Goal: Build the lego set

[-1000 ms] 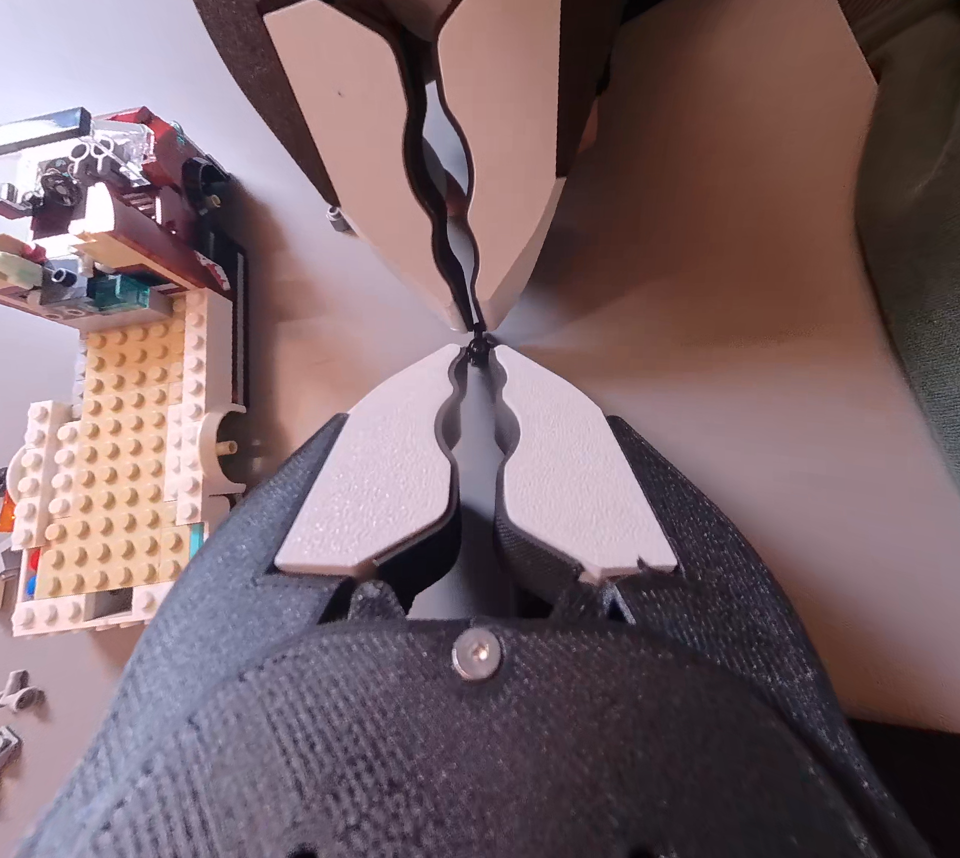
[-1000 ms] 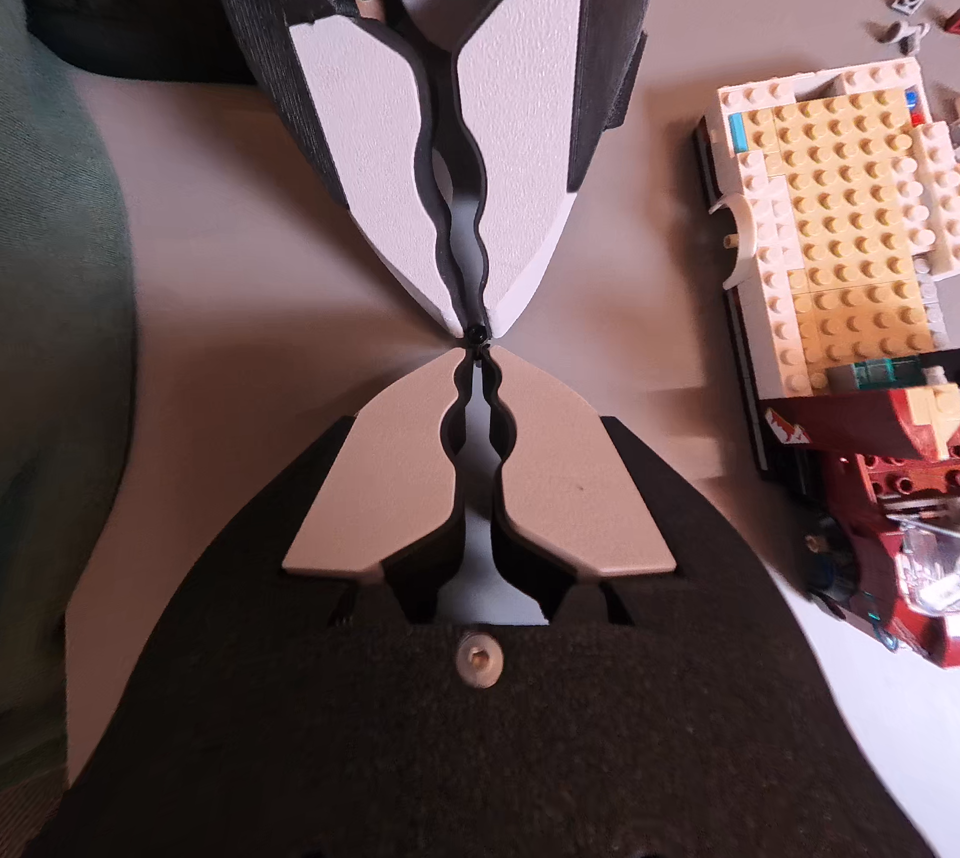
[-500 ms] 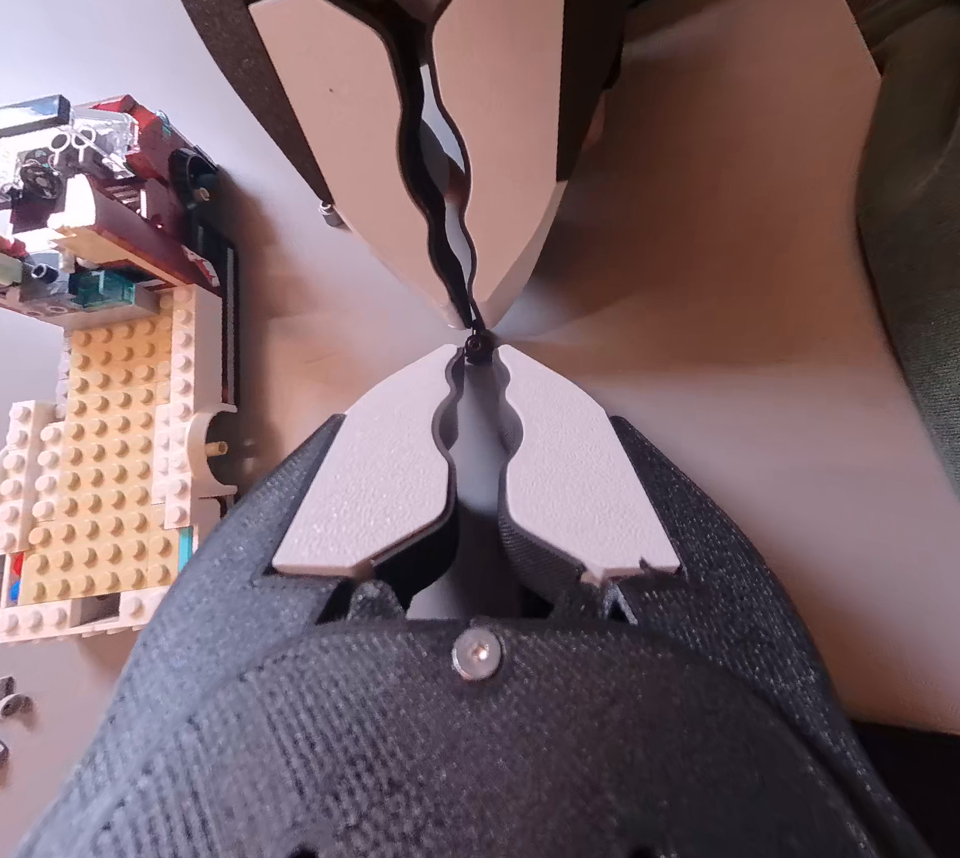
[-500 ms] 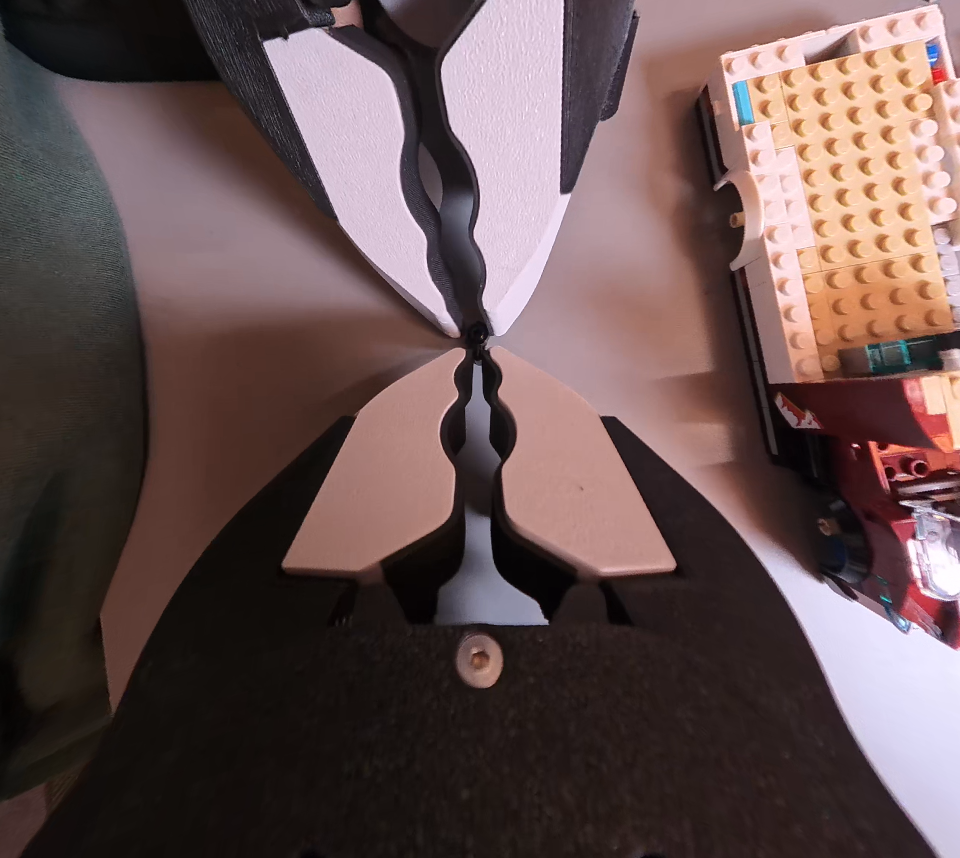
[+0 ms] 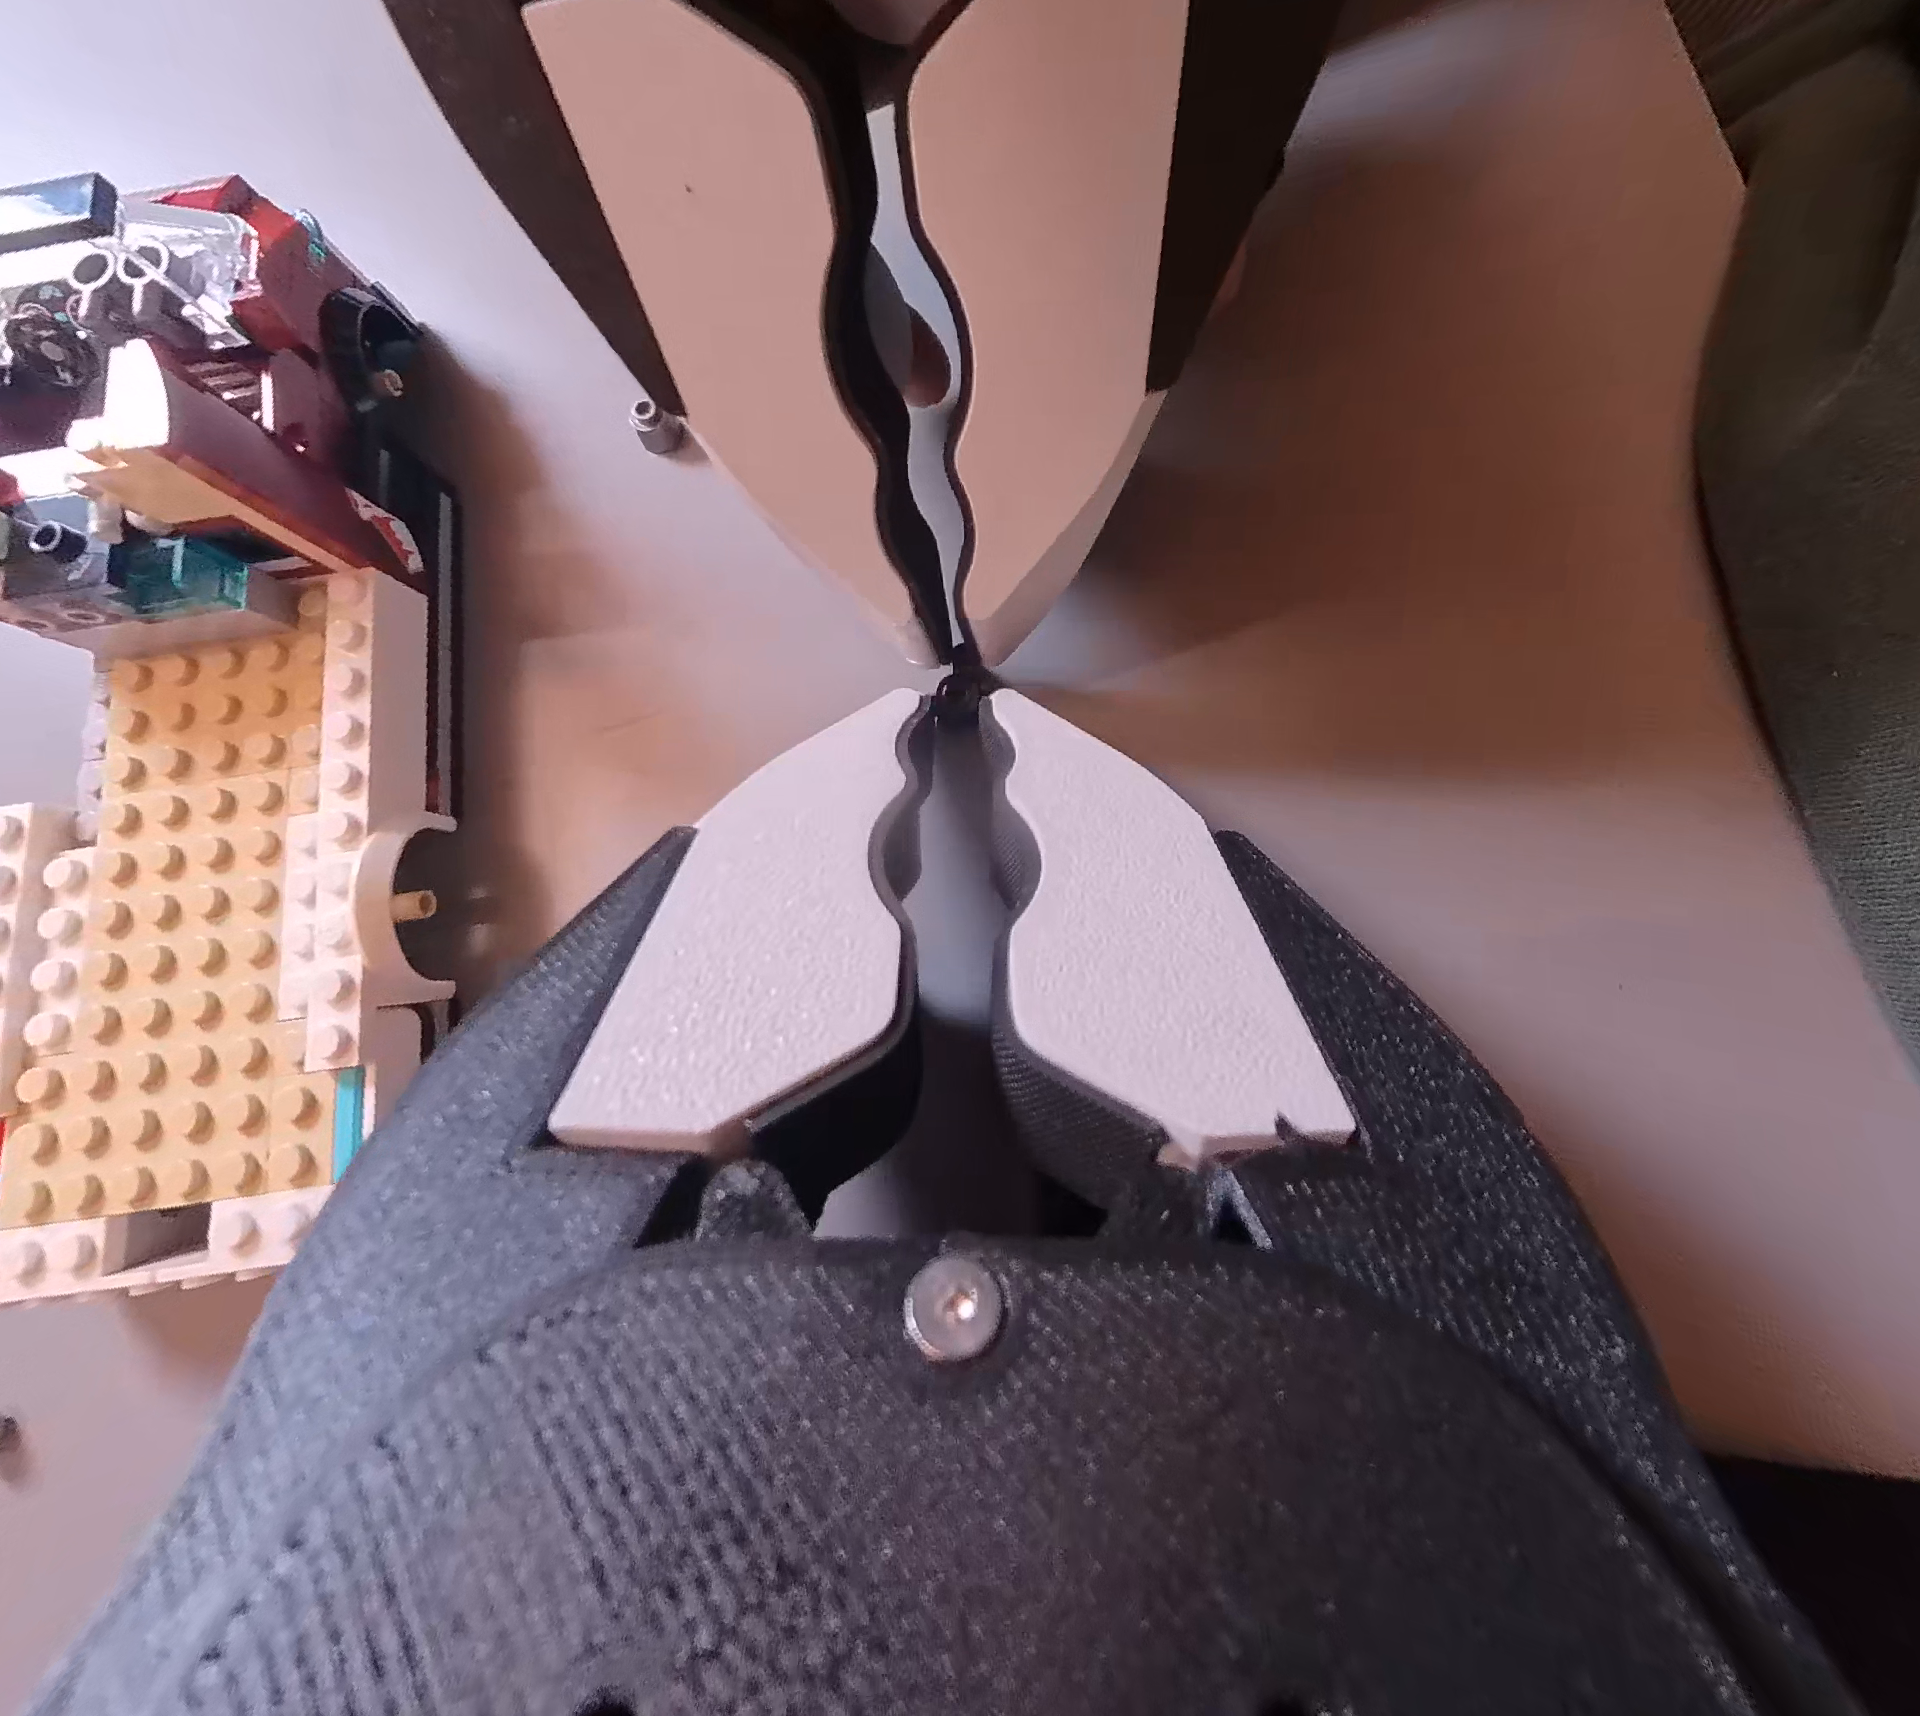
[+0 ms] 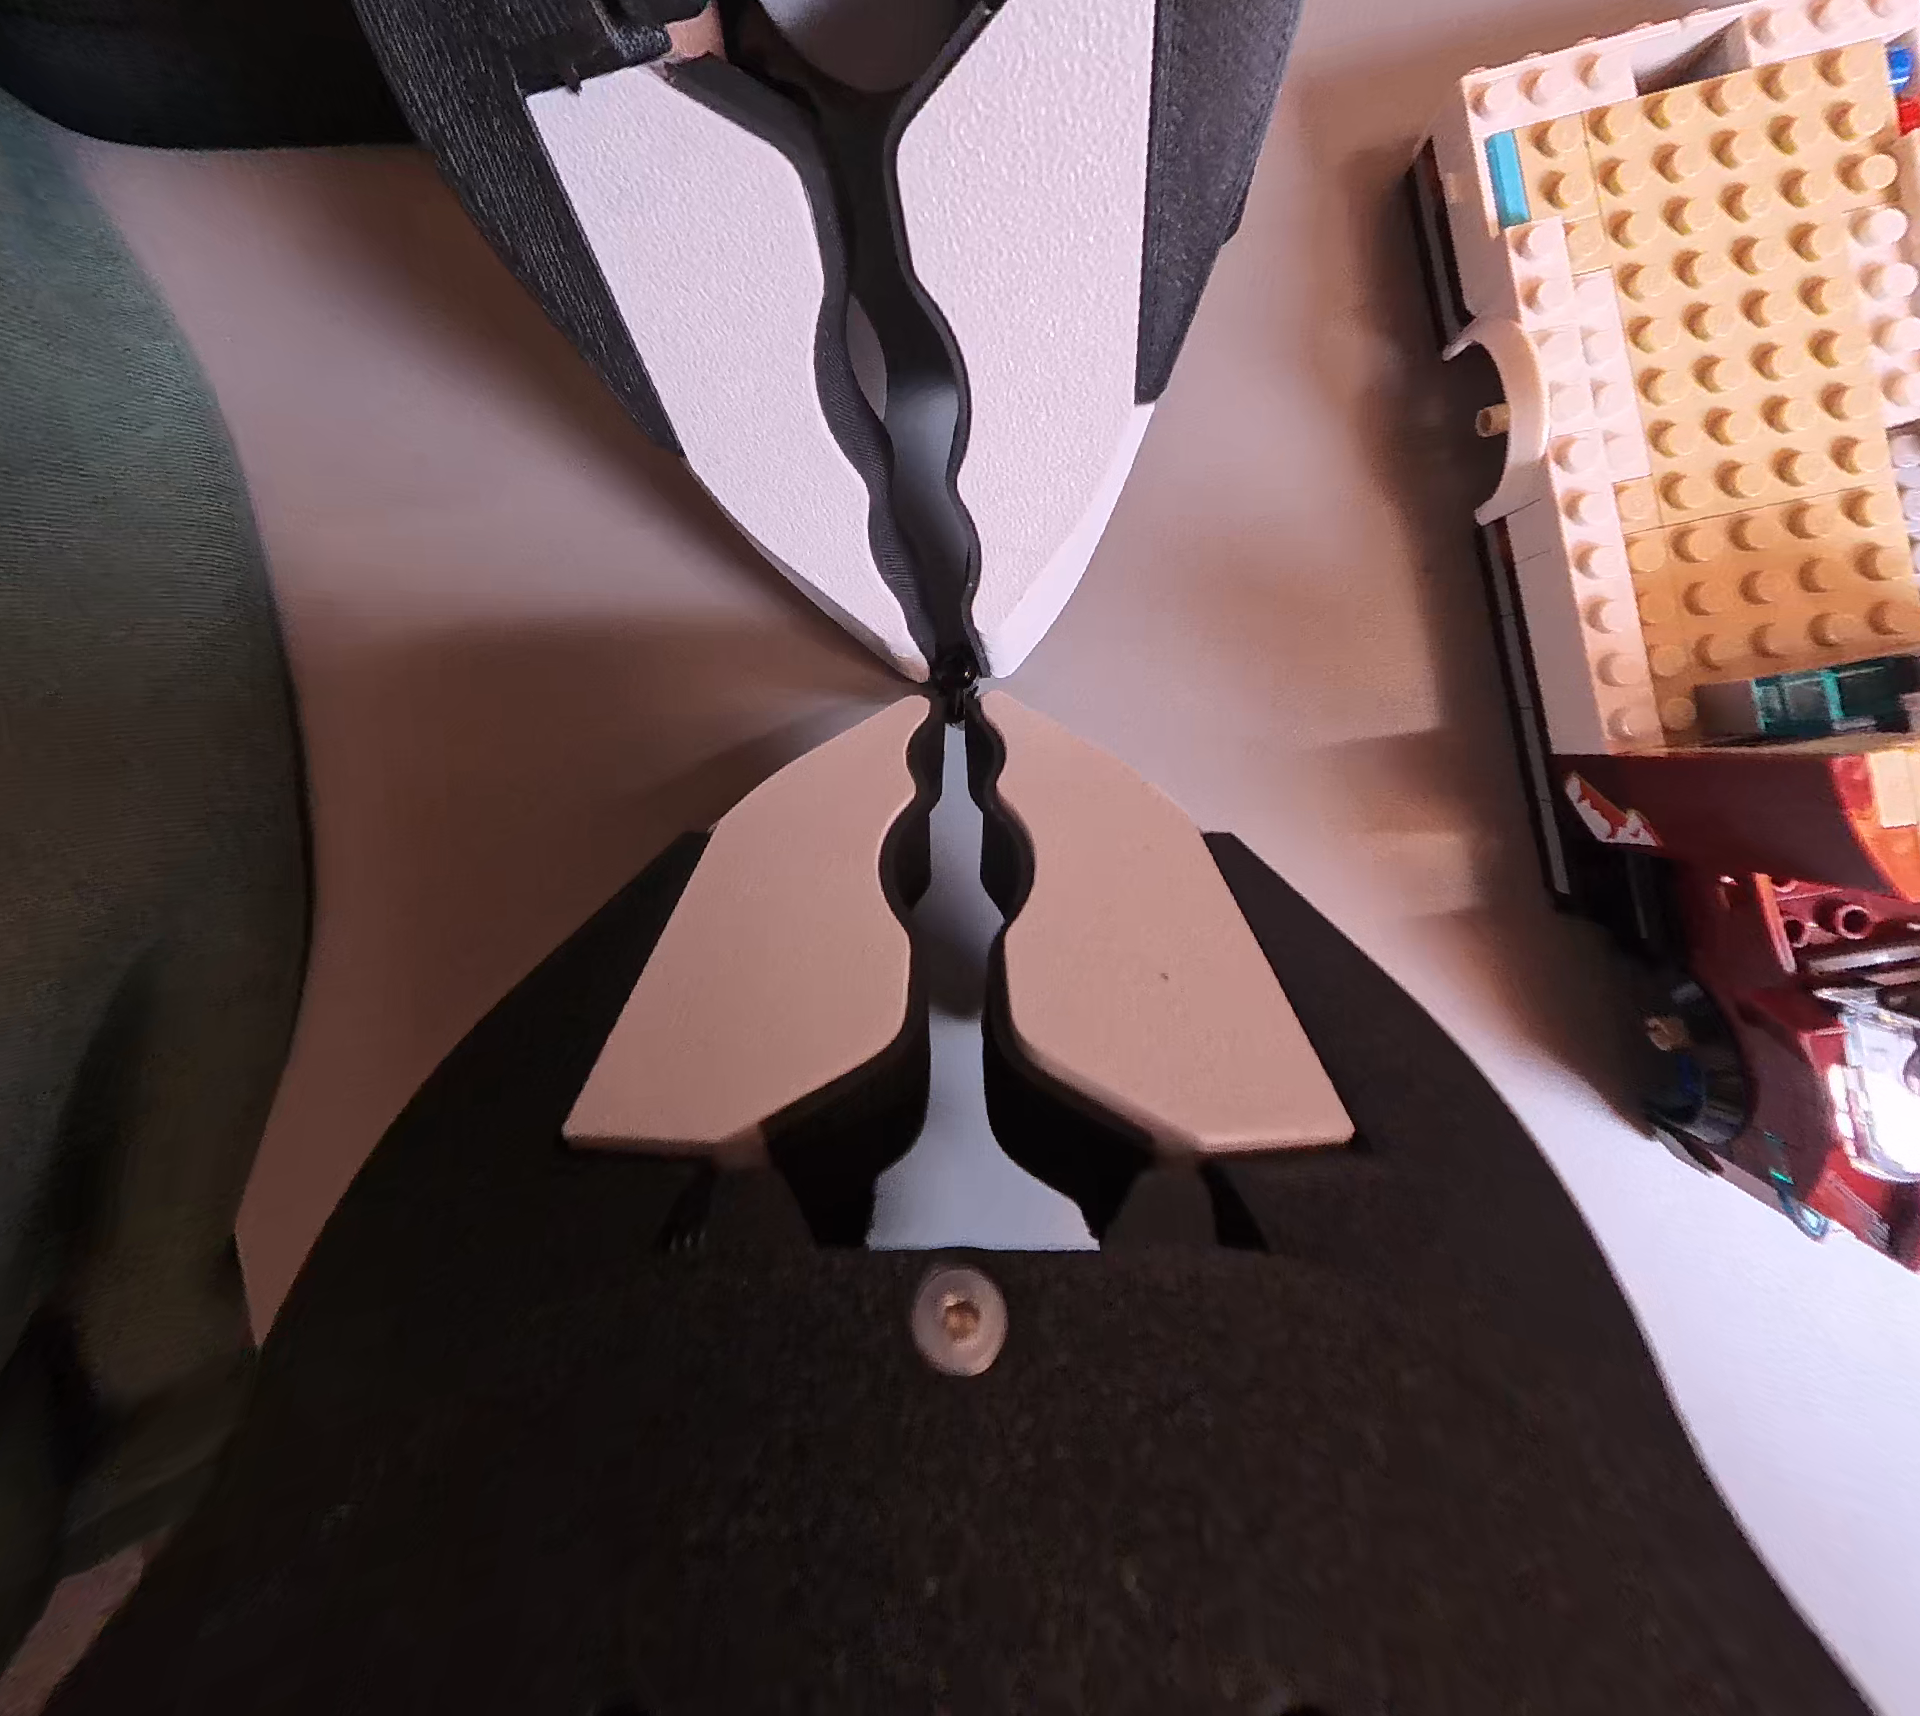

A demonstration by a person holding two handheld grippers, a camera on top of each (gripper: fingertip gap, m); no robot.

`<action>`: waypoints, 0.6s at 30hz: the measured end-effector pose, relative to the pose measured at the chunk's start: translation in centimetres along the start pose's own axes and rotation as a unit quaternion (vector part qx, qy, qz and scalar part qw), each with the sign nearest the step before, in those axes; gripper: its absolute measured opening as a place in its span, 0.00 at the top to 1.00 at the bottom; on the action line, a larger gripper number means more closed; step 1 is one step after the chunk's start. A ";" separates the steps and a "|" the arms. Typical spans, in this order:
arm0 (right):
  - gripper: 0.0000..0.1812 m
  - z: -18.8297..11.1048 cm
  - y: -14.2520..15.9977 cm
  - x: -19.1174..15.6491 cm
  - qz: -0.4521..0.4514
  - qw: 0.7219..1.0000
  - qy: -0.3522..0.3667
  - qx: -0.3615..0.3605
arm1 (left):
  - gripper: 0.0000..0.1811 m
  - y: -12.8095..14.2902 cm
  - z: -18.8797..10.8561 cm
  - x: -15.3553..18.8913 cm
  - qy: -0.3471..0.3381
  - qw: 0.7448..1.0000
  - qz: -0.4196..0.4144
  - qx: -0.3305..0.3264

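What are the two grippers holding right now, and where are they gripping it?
Both pinch one tiny black piece tip to tip: the left gripper holds its near end, the right gripper its opposite end. Which Lego part it is cannot be told.

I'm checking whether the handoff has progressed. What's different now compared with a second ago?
Little. Left gripper and right gripper remain shut tip to tip on the tiny black piece. In the left wrist view, the lego model slid down; in the right wrist view, up.

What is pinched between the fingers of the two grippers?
A tiny black piece sits where the shut left gripper and right gripper meet tip to tip. The fingers cover most of it, so its shape is unclear.
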State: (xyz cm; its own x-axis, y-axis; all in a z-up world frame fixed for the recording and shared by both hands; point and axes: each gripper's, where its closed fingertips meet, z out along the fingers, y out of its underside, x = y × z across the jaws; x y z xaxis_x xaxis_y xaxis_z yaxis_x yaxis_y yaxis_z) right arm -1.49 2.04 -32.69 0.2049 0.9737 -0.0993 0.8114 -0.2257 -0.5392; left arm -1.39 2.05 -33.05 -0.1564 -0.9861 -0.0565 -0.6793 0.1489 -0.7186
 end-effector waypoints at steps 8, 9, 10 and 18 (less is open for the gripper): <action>0.97 -0.2 0.0 -0.2 0.007 1.000 -0.007 0.003 | 0.95 0.0 0.0 -0.1 -0.003 1.000 -0.004 0.002; 0.97 -0.2 0.0 -0.2 0.008 1.000 -0.007 0.003 | 0.95 0.0 0.0 -0.1 -0.003 1.000 -0.004 0.002; 0.97 -0.1 0.0 -0.2 0.008 1.000 -0.008 0.003 | 0.94 0.0 0.0 -0.1 -0.004 1.000 -0.004 0.003; 0.97 0.0 0.2 -0.2 0.009 1.000 -0.012 0.001 | 0.93 -0.1 0.0 -0.3 -0.002 1.000 -0.001 0.006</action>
State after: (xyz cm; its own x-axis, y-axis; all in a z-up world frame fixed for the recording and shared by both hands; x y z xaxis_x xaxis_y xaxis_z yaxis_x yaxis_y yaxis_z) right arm -1.35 1.83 -32.75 0.2064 0.9699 -0.1294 0.8062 -0.2435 -0.5393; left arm -1.27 2.29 -33.01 -0.1522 -0.9866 -0.0586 -0.6709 0.1467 -0.7269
